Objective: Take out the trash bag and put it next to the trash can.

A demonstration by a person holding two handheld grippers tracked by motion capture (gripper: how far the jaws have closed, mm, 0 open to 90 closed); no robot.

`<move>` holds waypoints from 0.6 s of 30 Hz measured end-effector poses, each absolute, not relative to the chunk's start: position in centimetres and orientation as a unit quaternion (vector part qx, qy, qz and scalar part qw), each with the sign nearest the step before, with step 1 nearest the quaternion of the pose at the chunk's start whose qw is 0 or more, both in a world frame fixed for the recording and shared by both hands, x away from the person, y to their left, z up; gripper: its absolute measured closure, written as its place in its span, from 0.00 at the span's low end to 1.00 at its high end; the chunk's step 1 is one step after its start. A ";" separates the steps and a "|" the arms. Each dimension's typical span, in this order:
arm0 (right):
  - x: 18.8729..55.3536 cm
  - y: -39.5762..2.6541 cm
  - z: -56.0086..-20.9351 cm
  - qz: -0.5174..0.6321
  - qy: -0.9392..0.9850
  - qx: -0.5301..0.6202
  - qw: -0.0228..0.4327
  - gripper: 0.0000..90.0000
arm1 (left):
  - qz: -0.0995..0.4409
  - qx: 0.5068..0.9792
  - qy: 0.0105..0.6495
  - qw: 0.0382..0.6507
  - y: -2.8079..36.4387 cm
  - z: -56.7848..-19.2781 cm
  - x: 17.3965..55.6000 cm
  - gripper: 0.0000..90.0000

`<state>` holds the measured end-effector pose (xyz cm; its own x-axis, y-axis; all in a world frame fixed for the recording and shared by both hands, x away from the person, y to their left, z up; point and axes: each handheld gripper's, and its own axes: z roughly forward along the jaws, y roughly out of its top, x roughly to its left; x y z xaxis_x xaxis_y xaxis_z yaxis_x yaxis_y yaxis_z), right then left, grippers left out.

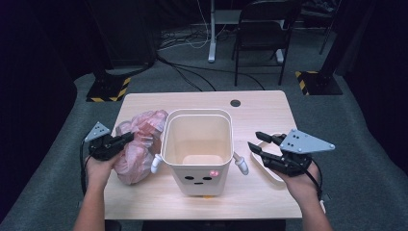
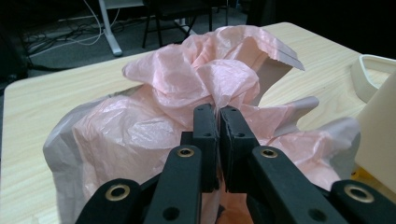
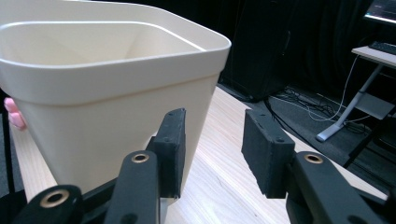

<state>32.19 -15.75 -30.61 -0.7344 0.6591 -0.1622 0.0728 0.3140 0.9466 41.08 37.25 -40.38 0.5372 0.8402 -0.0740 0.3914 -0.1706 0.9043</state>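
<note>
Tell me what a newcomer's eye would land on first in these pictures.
The cream bin stands open and empty at the middle of the table, a small face drawn on its front. To its left lies a crumpled pink plastic bag, pinched by the left gripper with its jaws closed on a fold. The right gripper is held open to the bin's right, above a cream lid.

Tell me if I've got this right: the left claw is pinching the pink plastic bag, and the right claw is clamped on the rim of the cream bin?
Not quite. The right claw is open beside the cream bin, gripping nothing, as the right gripper view shows. The left claw does pinch the pink plastic bag.
</note>
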 end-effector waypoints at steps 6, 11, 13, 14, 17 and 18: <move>32.5 -16.7 -32.0 0.528 0.761 0.254 0.278 0.65 | 0.226 0.729 0.431 0.481 37.3 -41.2 41.2 0.93; 32.7 -17.7 -33.2 0.526 0.760 0.265 0.275 0.65 | 0.224 0.728 0.432 0.484 37.4 -41.5 41.1 0.88; 32.7 -17.9 -33.7 0.524 0.759 0.269 0.277 0.65 | 0.226 0.726 0.431 0.486 37.4 -41.5 41.1 0.85; 32.7 -18.0 -33.9 0.523 0.758 0.271 0.278 0.65 | 0.229 0.726 0.430 0.486 37.4 -41.5 41.0 0.83; 32.9 -18.2 -34.6 0.520 0.757 0.276 0.283 0.66 | 0.232 0.722 0.431 0.489 37.4 -41.3 41.0 0.76; 33.0 -18.3 -34.9 0.519 0.758 0.278 0.281 0.66 | 0.232 0.722 0.430 0.489 37.4 -41.3 41.0 0.75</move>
<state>32.95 -18.29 -34.88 -0.6879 0.7128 -0.1367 0.1301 0.3064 0.9430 40.96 37.38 -41.28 0.5214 0.8490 -0.0858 0.3940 -0.1503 0.9068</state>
